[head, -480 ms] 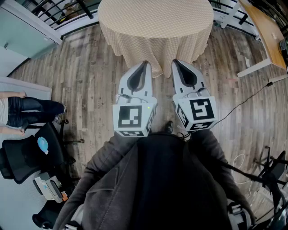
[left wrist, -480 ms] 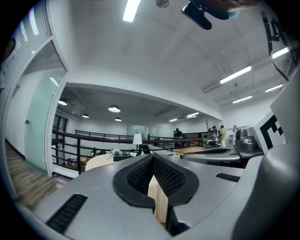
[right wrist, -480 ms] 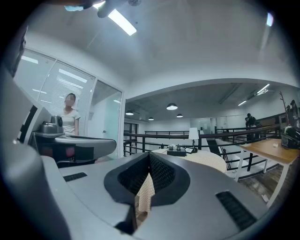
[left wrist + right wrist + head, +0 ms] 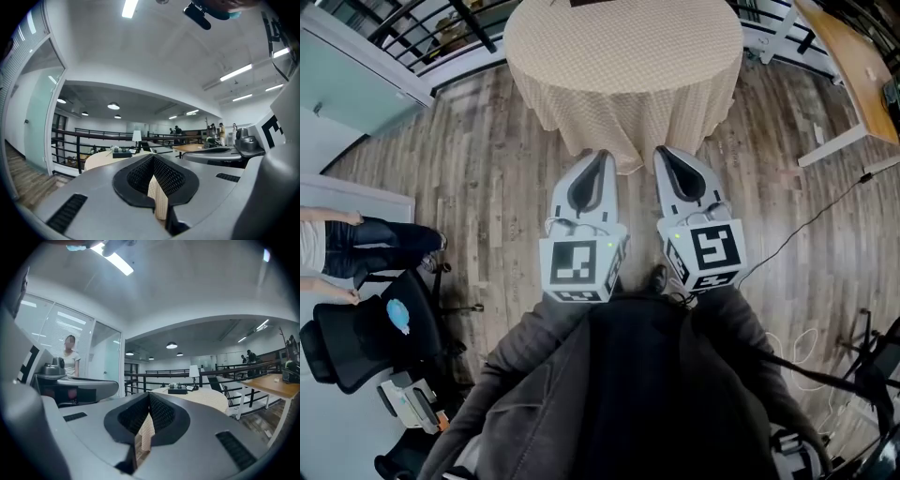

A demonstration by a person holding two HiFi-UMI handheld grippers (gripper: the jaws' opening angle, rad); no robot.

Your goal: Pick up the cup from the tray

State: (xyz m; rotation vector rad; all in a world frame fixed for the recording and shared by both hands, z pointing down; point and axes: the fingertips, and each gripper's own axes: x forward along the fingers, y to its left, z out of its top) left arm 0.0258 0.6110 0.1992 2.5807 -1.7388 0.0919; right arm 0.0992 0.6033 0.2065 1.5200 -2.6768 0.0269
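A round table with a beige checked cloth (image 4: 623, 56) stands ahead of me. A dark tray (image 4: 178, 391) rests far off on it, with small pale cups (image 4: 174, 386) on top, too small to tell apart. The same tray (image 4: 122, 153) appears in the left gripper view. My left gripper (image 4: 602, 156) and right gripper (image 4: 662, 150) are side by side near my body, pointing at the table's near edge, well short of the tray. Both have their jaws shut with nothing held; only tablecloth shows through the slit of the left gripper (image 4: 153, 157) and right gripper (image 4: 149, 395).
A white lamp (image 4: 193, 372) stands by the tray. A person in jeans (image 4: 356, 248) and a black office chair (image 4: 361, 342) are at the left. A wooden desk (image 4: 853, 56) and a floor cable (image 4: 806, 220) lie to the right; a railing (image 4: 412, 28) runs behind.
The table now sits lower in the head view and its far edge has come into sight. Both grippers have kept side by side and shut.
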